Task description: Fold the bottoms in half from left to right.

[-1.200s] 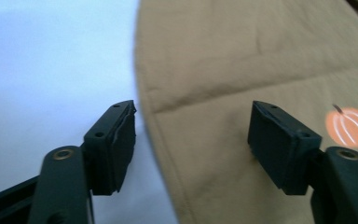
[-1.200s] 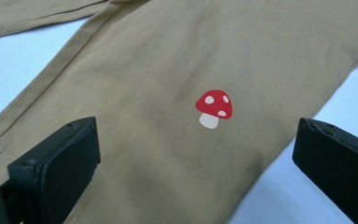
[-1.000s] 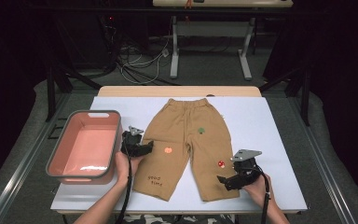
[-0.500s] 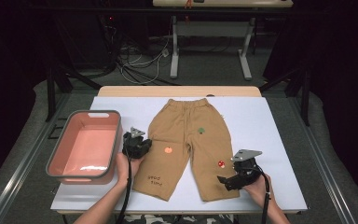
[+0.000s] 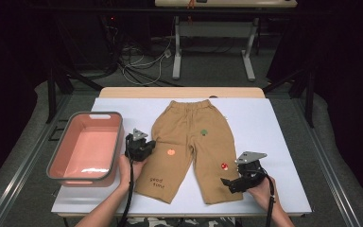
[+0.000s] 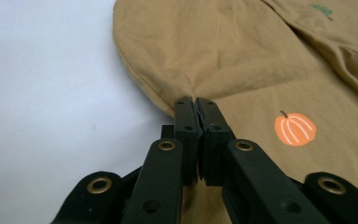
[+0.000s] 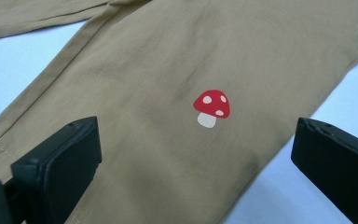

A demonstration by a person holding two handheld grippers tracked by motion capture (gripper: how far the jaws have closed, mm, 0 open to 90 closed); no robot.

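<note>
Tan child's trousers (image 5: pixel 189 137) lie flat on the white sheet, waistband away from me, with a pumpkin print (image 6: pixel 295 129) and a red mushroom print (image 7: pixel 211 107). My left gripper (image 5: pixel 147 147) is at the outer edge of the left leg. In the left gripper view it (image 6: pixel 196 105) is shut on a pinched fold of that edge. My right gripper (image 5: pixel 229 182) rests by the lower right leg. In the right gripper view it (image 7: pixel 200 140) is open, its jaws wide to either side of the mushroom, just above the cloth.
A pink tub with a grey rim (image 5: pixel 78 178) stands at the left of the sheet, close beside my left hand. The white sheet (image 5: pixel 264 127) has bare room right of the trousers. Table legs and cables lie beyond the far edge.
The left gripper's jaws have closed on the edge of the left trouser leg, gathering the cloth into a small fold. The right gripper has stayed where it was.
</note>
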